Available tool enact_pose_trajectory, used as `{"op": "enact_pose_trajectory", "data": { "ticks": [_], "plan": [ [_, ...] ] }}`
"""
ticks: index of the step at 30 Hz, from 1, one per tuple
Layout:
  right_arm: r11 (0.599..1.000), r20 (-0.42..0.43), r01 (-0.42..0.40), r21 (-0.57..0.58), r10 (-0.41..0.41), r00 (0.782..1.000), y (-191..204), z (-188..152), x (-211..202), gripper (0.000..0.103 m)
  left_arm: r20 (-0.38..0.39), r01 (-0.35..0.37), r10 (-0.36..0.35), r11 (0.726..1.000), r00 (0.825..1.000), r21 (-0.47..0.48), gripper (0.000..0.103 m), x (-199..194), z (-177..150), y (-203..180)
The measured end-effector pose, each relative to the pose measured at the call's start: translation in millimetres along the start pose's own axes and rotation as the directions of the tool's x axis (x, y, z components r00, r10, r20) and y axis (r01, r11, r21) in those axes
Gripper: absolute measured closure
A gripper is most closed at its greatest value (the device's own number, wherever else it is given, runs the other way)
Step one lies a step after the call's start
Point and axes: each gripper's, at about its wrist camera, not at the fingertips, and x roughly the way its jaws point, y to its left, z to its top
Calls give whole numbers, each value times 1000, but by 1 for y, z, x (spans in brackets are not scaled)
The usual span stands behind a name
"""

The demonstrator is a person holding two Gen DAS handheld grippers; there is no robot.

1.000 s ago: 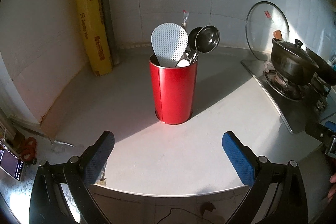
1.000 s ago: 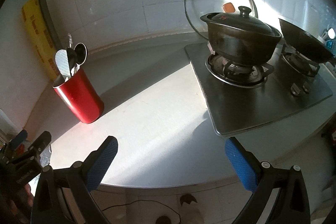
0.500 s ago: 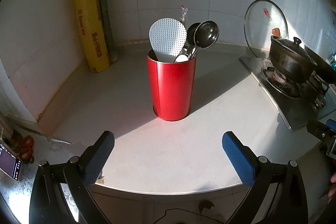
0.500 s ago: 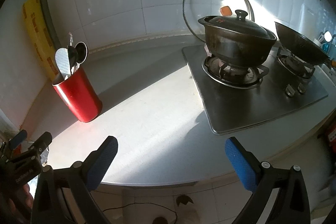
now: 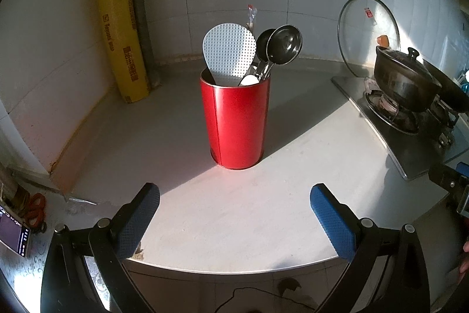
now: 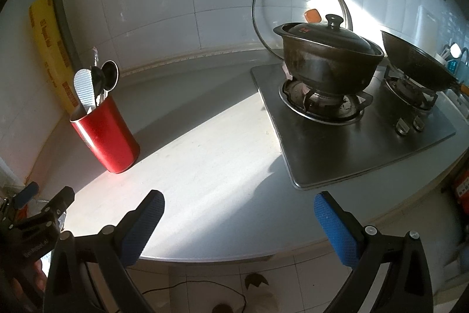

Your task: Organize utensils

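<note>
Compared with a moment ago both views sit a little farther back and higher: the red utensil holder (image 5: pixel 238 122) looks slightly more distant from the left tongs (image 5: pixel 234 219), and more of the floor shows below the desk (image 6: pixel 205 166) edge under the right tongs (image 6: pixel 239 220). Nothing on the desk has shifted. Both pairs of tongs hover apart and empty at the near edge of the desk, blue pads spread wide, touching nothing. The holder stands upright on the desk, well apart from the stove — a tall red cylinder with a dark seam down its side, half in sun, half in shade. Inside it stand a pale dotted rice paddle (image 5: pixel 229 50), two dark shiny ladles (image 5: pixel 283 44) leaning to the right with steel handles, a small white spoon (image 5: pixel 249 80) just at the rim, and a thin wrapped item (image 5: pixel 252 16) poking up behind. A yellow roll of cling film (image 5: pixel 121 31) leans in the wall corner to the holder's left. On the steel gas stove (image 6: pixel 351 137) sits a dark clay pot (image 6: pixel 328 60) with its lid on; a glass lid (image 6: pixel 299 2) stands against the tiles behind it — a wok (image 6: pixel 416 63) rests on the farther burner. Scissors with red handles (image 5: pixel 35 210) and a phone (image 5: pixel 14 231) lie at the far left.
</note>
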Motion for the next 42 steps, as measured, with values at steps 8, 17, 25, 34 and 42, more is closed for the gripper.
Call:
{"op": "enact_pose_trajectory", "data": {
  "ticks": [8, 17, 25, 34, 42],
  "plan": [
    [1000, 0, -4, -4, 4, 1000, 4, 0, 1, 0, -4, 1, -1, 1000, 1000, 0, 1, 1, 1, 2],
    [1000, -1, 0, -5, 0, 1000, 7, 0, 2, 0, -10, 5, -5, 1000, 1000, 3, 1, 3, 1, 3],
    [1000, -5, -5, -11, 5, 1000, 7, 3, 4, 0, -20, 5, -5, 1000, 1000, 9, 1, 7, 1, 1],
    [1000, -14, -10, -15, 10, 1000, 9, 5, 8, 0, -34, 1, -1, 1000, 999, 6, 1, 10, 1, 2],
    [1000, -18, -10, -15, 10, 1000, 8, 6, 11, 0, -38, 4, -4, 1000, 999, 5, 1, 13, 2, 3]
  ]
}}
